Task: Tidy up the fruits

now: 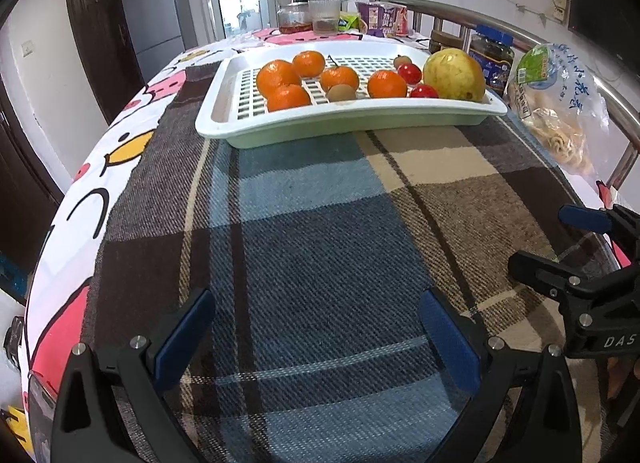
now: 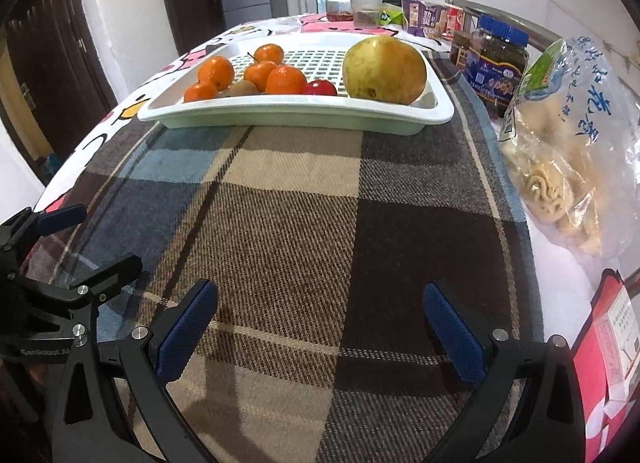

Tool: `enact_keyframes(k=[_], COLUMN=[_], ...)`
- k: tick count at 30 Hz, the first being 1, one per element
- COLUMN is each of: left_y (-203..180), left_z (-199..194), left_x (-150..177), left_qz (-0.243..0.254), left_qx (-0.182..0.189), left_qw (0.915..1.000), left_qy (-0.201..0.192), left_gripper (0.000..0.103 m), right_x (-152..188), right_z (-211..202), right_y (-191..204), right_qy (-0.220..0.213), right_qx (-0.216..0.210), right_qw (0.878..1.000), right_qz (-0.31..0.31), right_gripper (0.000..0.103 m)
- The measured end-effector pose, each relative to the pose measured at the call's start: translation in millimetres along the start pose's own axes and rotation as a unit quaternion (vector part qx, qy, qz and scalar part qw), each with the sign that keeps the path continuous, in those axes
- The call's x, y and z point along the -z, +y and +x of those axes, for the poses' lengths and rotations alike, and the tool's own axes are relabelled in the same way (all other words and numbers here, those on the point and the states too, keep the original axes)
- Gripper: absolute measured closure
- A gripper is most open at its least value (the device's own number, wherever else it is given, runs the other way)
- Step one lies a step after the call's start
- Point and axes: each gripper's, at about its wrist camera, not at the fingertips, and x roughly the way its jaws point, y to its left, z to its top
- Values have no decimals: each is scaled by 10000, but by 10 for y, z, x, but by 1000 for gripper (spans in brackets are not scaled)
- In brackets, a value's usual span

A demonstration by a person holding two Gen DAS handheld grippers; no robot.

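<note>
A white slotted tray (image 1: 224, 103) (image 2: 440, 103) sits on the plaid cloth ahead of both grippers. It holds several oranges (image 1: 278, 77) (image 2: 285, 79), a big yellow pear (image 1: 454, 75) (image 2: 384, 69), two small kiwis (image 1: 341, 92) (image 2: 244, 87) and red cherry tomatoes (image 1: 410, 73) (image 2: 319, 87). My left gripper (image 1: 316, 337) is open and empty, low over the cloth near the front edge. My right gripper (image 2: 320, 331) is open and empty, beside it; it also shows in the left wrist view (image 1: 576, 247).
A plaid cloth (image 1: 320, 223) covers a cartoon-print tablecloth (image 1: 120, 143). A bag of dried food (image 2: 560, 151) and a blue-lidded jar (image 2: 498, 67) stand right of the tray. Jars, cups and snack packs (image 1: 384, 19) stand behind it. A metal rail (image 1: 480, 19) runs along the right.
</note>
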Motion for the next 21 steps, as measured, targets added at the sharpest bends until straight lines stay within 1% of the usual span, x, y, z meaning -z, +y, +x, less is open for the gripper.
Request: enact_keyframes(k=[2,8,13,15,21], left_y=[0,31,12,11,9], left_z=[20,52,97,136,210], left_x=[1,-2,-54,-102,-198], left_qz=[-14,-120,-38,31,90], left_qx=[2,135,179,264,318], left_qw=[10000,9998,9997,9995,9993], left_qy=[49,130,142,147,148], left_gripper=[0,0,0,0,0], right_x=[7,-1,-40,-79,-162], right_z=[36,57,99,129,210], right_y=[-4,3,19,14,14], right_qy=[61,58,119,171,96], right_qx=[29,154,211,199,242], right_qw=[10000,9999,9997,9996,9996], right_qz=[6,-19,-40,-60,-59], right_gripper=[0,0,0,0,0])
